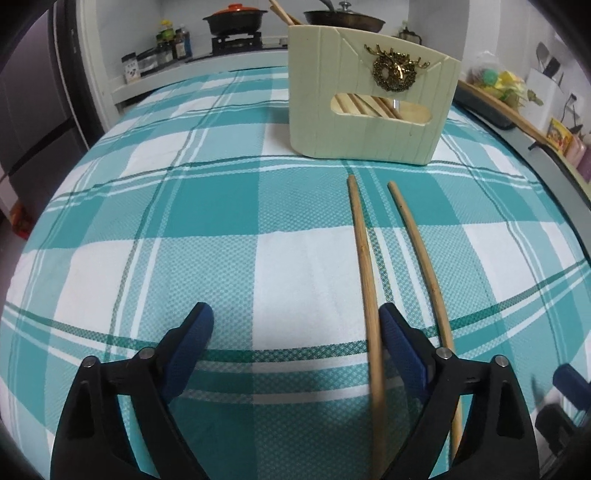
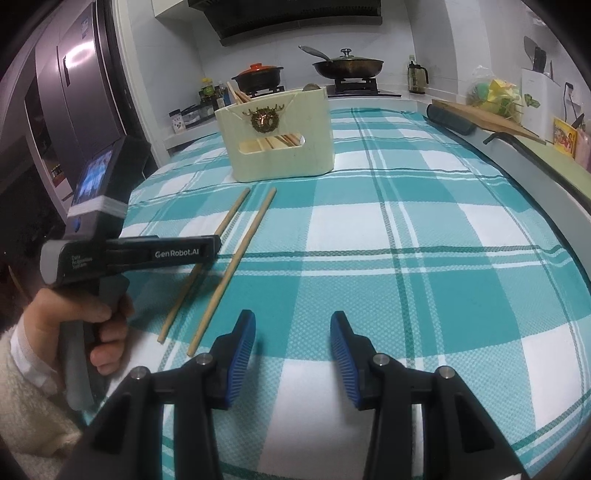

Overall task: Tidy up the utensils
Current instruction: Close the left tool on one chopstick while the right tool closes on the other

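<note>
Place: my home kitchen.
Stove: a gas hob (image 2: 258,89) along the back wall, under a dark range hood (image 2: 295,14).
Cookware: a black clay pot with an orange lid (image 2: 258,75) on one burner, a lidded wok (image 2: 347,66) on the other.
Seasonings: bottles and jars (image 1: 162,51) crowd the counter beside the hob.
Fridge: a tall steel-grey refrigerator (image 2: 74,99) stands at my left.
Table: a teal and white checked cloth (image 2: 424,240) covers it.
Side counter: a wooden board (image 2: 484,116) and a knife block (image 2: 535,96).
</note>
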The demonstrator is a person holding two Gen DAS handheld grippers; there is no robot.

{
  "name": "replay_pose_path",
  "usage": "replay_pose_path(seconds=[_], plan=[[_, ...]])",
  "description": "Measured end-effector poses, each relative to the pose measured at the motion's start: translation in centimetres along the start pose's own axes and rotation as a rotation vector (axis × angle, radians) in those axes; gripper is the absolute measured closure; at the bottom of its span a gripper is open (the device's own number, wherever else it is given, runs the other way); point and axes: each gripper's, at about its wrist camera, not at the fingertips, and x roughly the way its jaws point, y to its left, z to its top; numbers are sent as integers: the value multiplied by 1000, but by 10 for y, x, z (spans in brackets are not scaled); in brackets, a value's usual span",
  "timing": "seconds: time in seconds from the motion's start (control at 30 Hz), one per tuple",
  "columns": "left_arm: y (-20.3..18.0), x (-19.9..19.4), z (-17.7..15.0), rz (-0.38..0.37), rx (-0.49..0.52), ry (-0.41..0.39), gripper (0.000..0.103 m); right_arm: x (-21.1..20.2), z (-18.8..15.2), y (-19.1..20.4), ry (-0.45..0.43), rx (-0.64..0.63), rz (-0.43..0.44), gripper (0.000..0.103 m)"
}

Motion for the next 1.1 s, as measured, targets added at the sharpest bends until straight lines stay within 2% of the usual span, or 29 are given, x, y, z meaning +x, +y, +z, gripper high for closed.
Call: replay_pose_path(seconds=[0.1, 0.17, 0.23, 0.37, 0.4, 0.43, 0.47, 0.5, 0.7, 0.73, 0.8, 0.87, 0.9, 1.0, 1.03, 1.1], plan=[[5, -7, -5, -4, 4, -21, 43, 13, 18, 10, 32, -2, 60, 60], [9, -11, -8, -7, 2, -29, 78, 27, 32, 20, 49, -16, 93, 60], [13, -14, -10, -6, 0, -31, 89, 37, 40, 27, 62, -29, 86, 62], [21, -20, -18, 5, -22, -28, 98, 63, 45, 48, 122, -87, 110, 62], [23, -20, -19, 7, -31, -25, 98, 71, 43, 55, 149, -121, 108, 64], [25, -23, -23, 4, -39, -22, 98, 77, 39, 60, 171, -150, 89, 76], [26, -26, -27, -3, -45, -20, 98, 79, 36, 65, 167, -176, 61, 80], [26, -30, -32, -8, -46, -19, 98, 77, 34, 68, 147, -204, 30, 92], [25, -51, -58, -48, -48, -1, 97, 52, 21, 34, 124, -116, -112, 96], [24, -54, -61, -45, -47, -1, 95, 44, 16, 26, 118, -108, -141, 96], [22, -58, -66, -41, -43, -8, 75, 31, 6, 10, 105, -99, -199, 96], [16, -60, -70, -39, -29, -15, 13, 18, -4, -3, 83, -82, -221, 94], [13, -59, -72, -11, -21, -17, 6, 13, -8, -8, 77, -72, -222, 87], [6, -56, -81, 26, 7, -9, 4, 7, -16, -14, 63, -59, -218, 41], [7, -56, -82, 33, 9, -8, 0, 7, -17, -14, 61, -54, -220, 41], [9, -54, -81, 25, 2, 4, 1, 8, -19, -15, 51, -53, -208, 40]])
